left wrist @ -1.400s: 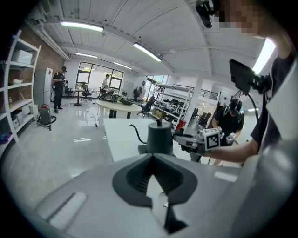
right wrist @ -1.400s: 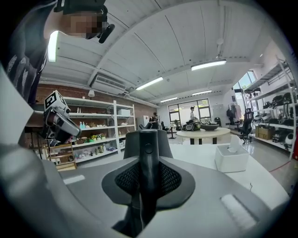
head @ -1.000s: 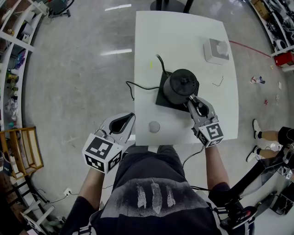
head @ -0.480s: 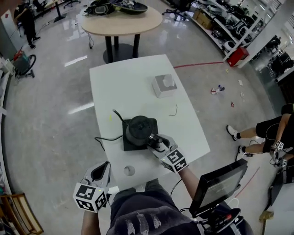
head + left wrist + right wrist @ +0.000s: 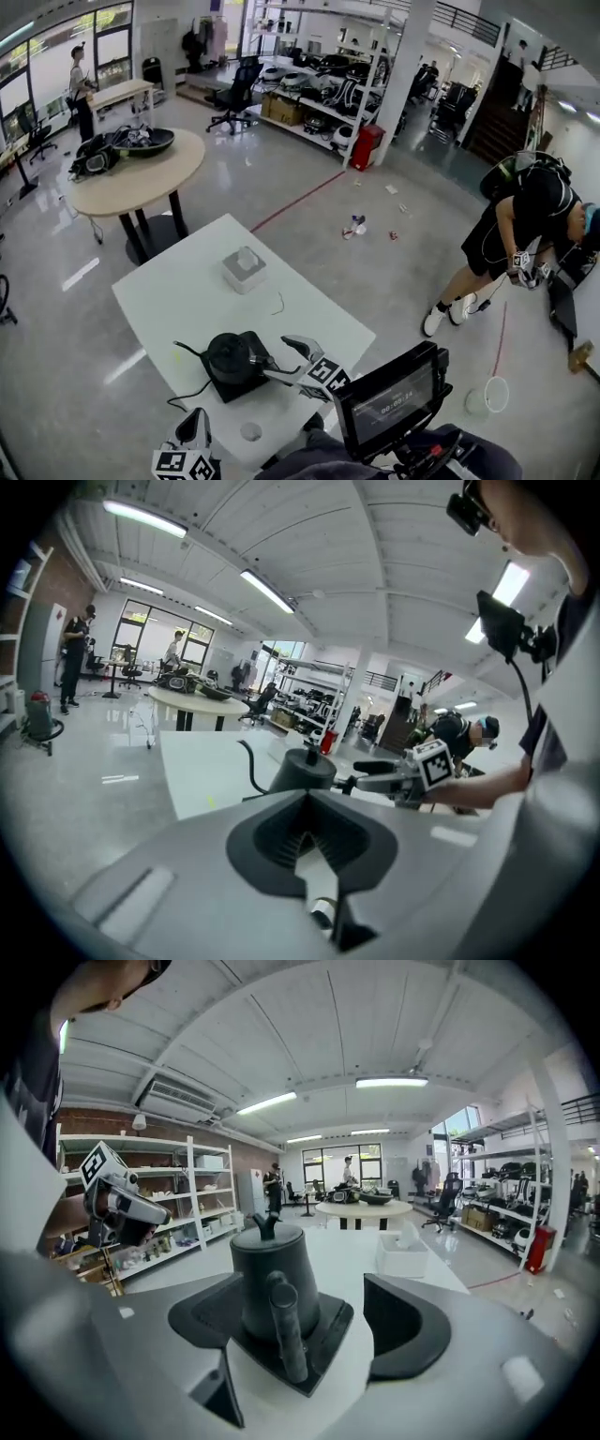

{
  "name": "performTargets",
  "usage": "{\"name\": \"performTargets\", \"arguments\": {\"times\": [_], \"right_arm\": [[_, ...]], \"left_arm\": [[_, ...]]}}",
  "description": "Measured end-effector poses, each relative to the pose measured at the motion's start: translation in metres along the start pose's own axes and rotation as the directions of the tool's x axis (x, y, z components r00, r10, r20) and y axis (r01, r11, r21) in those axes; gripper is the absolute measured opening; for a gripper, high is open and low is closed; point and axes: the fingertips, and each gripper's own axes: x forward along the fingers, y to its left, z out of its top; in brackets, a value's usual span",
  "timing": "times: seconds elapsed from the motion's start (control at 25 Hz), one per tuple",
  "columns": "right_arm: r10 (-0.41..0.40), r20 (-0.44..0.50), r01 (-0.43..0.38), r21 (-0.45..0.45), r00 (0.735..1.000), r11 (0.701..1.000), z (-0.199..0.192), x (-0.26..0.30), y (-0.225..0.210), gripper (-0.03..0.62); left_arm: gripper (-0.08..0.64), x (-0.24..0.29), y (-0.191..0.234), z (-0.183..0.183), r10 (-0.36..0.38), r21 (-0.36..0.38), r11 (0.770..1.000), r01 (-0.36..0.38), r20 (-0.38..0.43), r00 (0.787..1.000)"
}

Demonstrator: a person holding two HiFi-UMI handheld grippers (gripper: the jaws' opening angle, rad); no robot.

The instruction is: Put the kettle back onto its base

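Grey right tongs (image 5: 300, 1330) are opening wide around the black kettle's (image 5: 260, 1274) handle.
The handle stands between the jaws, but they do not press on it. The kettle sits upright on its dark square base (image 5: 325, 1333) on the white surface (image 5: 178, 291). The left tongs (image 5: 306, 843) are pinched together with nothing in them. The job looks done; only pulling away is left.

Black kettle (image 5: 272, 1274) seated on its base (image 5: 330, 1330), handle (image 5: 286, 1335) between opening jaws of the right tool (image 5: 307, 1326), untouched, white table (image 5: 375, 1252).
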Motion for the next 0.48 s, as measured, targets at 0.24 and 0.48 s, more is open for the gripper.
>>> {"name": "performTargets", "arguments": {"times": [0.24, 0.48], "right_arm": [[-0.085, 0.126, 0.084, 0.016, 0.988, 0.996, 0.048, -0.036, -0.007, 0.391], [-0.153, 0.224, 0.150, 0.028, 0.963, 0.988, 0.085, -0.087, -0.002, 0.383]], "left_arm": [[0.000, 0.028, -0.006, 0.014, -0.128, 0.078, 0.989, 0.127, 0.010, 0.992], [0.000, 0.041, -0.029, 0.022, -0.228, 0.104, 0.969, 0.223, 0.036, 0.973]]}}
